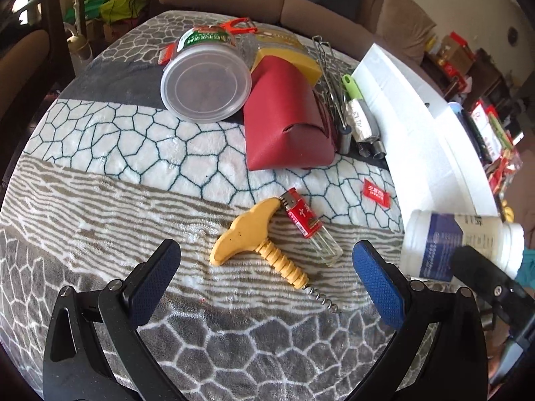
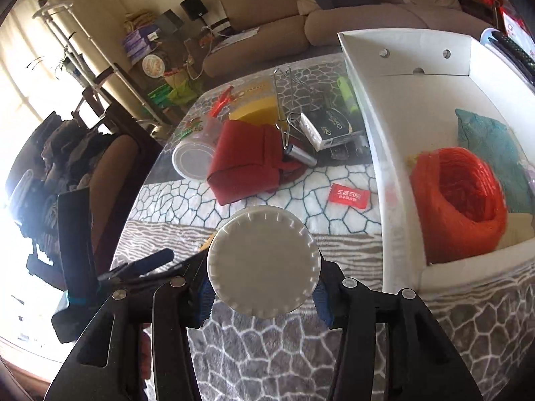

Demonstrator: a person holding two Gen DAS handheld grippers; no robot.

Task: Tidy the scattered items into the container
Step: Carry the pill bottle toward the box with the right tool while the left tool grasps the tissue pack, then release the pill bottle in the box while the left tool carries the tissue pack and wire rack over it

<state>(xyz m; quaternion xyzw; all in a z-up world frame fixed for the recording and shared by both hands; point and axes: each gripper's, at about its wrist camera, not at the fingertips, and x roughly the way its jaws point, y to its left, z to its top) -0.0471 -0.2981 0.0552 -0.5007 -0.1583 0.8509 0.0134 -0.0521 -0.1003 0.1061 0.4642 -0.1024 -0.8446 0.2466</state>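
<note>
My left gripper (image 1: 265,274) is open above a yellow corkscrew (image 1: 257,247) and a red lighter (image 1: 309,225) on the patterned cloth. My right gripper (image 2: 264,297) is shut on a white bottle (image 2: 264,264), seen cap-first, and holds it above the table; the bottle also shows in the left wrist view (image 1: 458,244). The white box (image 2: 378,153) stands at the right and holds an orange bag roll (image 2: 458,200) and a teal cloth (image 2: 491,143). A red pouch (image 1: 287,120), a clear plastic tub (image 1: 205,83) and a small red packet (image 1: 376,197) lie on the table.
Behind the pouch lie a yellow block (image 1: 287,60), metal tongs (image 1: 329,77), a green-handled tool (image 1: 354,93) and an orange peeler (image 1: 239,26). A brown sofa (image 2: 267,3) stands beyond the table. A chair (image 2: 110,167) is at the left edge.
</note>
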